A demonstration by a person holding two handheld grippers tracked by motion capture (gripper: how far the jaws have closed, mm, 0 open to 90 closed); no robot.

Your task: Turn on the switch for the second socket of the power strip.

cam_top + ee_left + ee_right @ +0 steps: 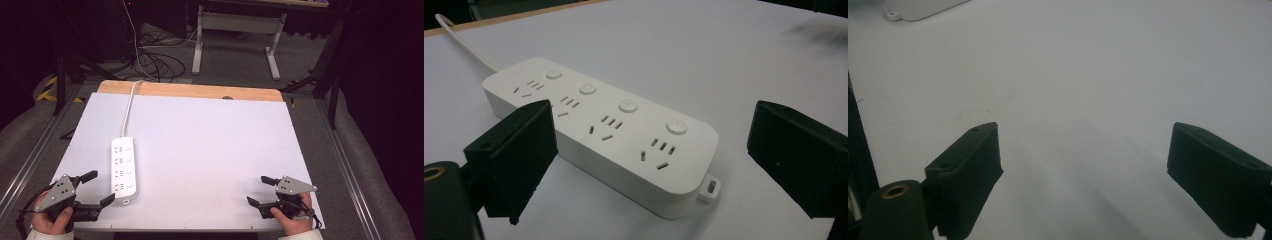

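A white power strip [124, 167] with several sockets and round buttons lies on the left side of the white table [210, 145], its cord [129, 107] running to the far edge. My left gripper [100, 187] is open at the front left corner, its jaws just short of the strip's near end. In the left gripper view the power strip [614, 130] lies diagonally between and beyond the two black jaws, with a small mounting tab [710, 187] at its near end. My right gripper [257, 191] is open at the front right, over bare table, holding nothing.
A wooden strip [190, 91] edges the far side of the table. Beyond it stand a white desk frame [235, 40] and loose cables [155, 60] on the floor. In the right gripper view the power strip's end [923, 7] shows at the top left.
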